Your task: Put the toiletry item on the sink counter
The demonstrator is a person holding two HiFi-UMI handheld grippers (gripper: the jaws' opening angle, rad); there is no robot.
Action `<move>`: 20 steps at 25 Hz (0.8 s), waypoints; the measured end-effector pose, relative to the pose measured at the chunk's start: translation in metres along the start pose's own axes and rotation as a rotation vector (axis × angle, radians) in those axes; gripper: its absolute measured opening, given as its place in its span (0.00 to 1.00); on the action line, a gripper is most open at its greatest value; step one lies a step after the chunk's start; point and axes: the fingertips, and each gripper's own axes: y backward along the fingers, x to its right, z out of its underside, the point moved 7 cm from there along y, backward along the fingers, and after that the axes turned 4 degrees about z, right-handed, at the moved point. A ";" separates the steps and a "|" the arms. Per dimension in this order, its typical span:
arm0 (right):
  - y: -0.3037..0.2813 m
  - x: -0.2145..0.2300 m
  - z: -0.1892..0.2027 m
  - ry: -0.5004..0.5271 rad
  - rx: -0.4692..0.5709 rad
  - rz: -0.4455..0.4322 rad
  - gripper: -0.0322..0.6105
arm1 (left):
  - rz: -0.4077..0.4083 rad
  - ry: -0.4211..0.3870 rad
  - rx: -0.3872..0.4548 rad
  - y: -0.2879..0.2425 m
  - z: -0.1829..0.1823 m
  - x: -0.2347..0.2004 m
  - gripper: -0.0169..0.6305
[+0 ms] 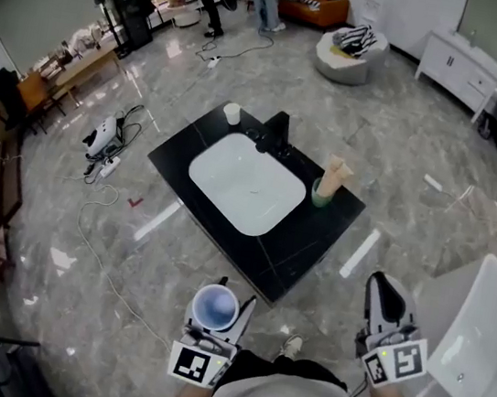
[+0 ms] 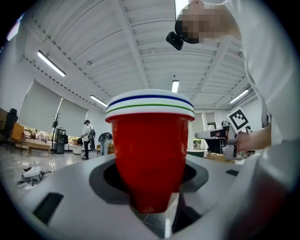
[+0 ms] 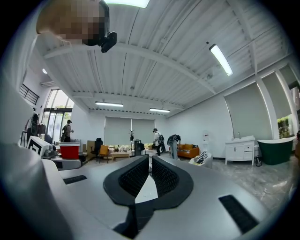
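Light: bright, even, from ceiling strips (image 3: 220,58) | glare: I see pale streaks on the polished floor (image 1: 157,221) in my head view | lens: both gripper views bulge, corners black | focus: red cup (image 2: 150,140) close, slightly soft | shadows: faint

The left gripper (image 2: 150,187) hides the bottom of the red cup (image 2: 150,140), and the white basin (image 1: 477,338) on the right is cut off.

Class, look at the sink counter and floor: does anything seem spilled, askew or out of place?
Nothing looks spilled. The white cup and green holder stand upright on the sink counter. Loose cables trail over the floor left of it.
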 end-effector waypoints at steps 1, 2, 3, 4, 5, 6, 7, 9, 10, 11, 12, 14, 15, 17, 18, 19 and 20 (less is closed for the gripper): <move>-0.004 0.003 0.001 0.000 0.001 -0.005 0.12 | -0.006 -0.002 -0.002 -0.003 0.001 0.001 0.40; -0.008 0.006 0.002 -0.005 0.001 -0.007 0.12 | -0.009 -0.002 -0.006 -0.005 0.002 0.000 0.40; -0.012 0.007 0.002 -0.013 0.002 -0.007 0.12 | -0.010 -0.001 -0.011 -0.007 0.003 -0.001 0.40; -0.014 0.007 0.003 -0.024 0.003 -0.006 0.12 | -0.009 0.000 -0.014 -0.007 0.004 -0.002 0.40; -0.016 0.006 0.002 -0.035 0.006 -0.007 0.12 | -0.008 -0.001 -0.015 -0.007 0.004 -0.005 0.40; -0.019 0.004 0.002 -0.043 0.010 -0.011 0.12 | -0.007 -0.004 -0.016 -0.006 0.003 -0.007 0.40; -0.022 0.002 0.001 -0.046 0.014 -0.014 0.12 | -0.004 -0.008 -0.019 -0.006 0.003 -0.010 0.40; -0.030 -0.003 -0.001 -0.045 0.018 -0.013 0.12 | 0.006 -0.015 -0.030 -0.005 0.003 -0.017 0.40; -0.034 -0.006 -0.002 -0.047 0.019 -0.008 0.12 | 0.011 -0.018 -0.037 -0.005 0.003 -0.020 0.40; -0.037 -0.009 -0.002 -0.050 0.019 -0.004 0.12 | 0.014 -0.018 -0.043 -0.005 0.004 -0.025 0.40; -0.039 -0.012 -0.003 -0.053 0.018 -0.001 0.12 | 0.017 -0.017 -0.049 -0.005 0.004 -0.029 0.40; -0.041 -0.018 -0.004 -0.051 0.015 0.004 0.12 | 0.024 -0.011 -0.053 -0.007 0.004 -0.036 0.40; -0.042 -0.020 -0.005 -0.049 0.015 0.008 0.12 | 0.030 -0.010 -0.051 -0.008 0.003 -0.038 0.40; -0.044 -0.021 -0.006 -0.046 0.016 0.020 0.12 | 0.045 -0.015 -0.050 -0.011 0.002 -0.041 0.40; -0.044 -0.021 -0.006 -0.045 0.018 0.027 0.12 | 0.053 -0.016 -0.049 -0.013 0.002 -0.042 0.40; -0.045 -0.021 -0.006 -0.044 0.020 0.033 0.12 | 0.060 -0.015 -0.048 -0.015 0.003 -0.044 0.40; -0.045 -0.021 -0.007 -0.043 0.021 0.039 0.12 | 0.065 -0.013 -0.046 -0.018 0.003 -0.045 0.40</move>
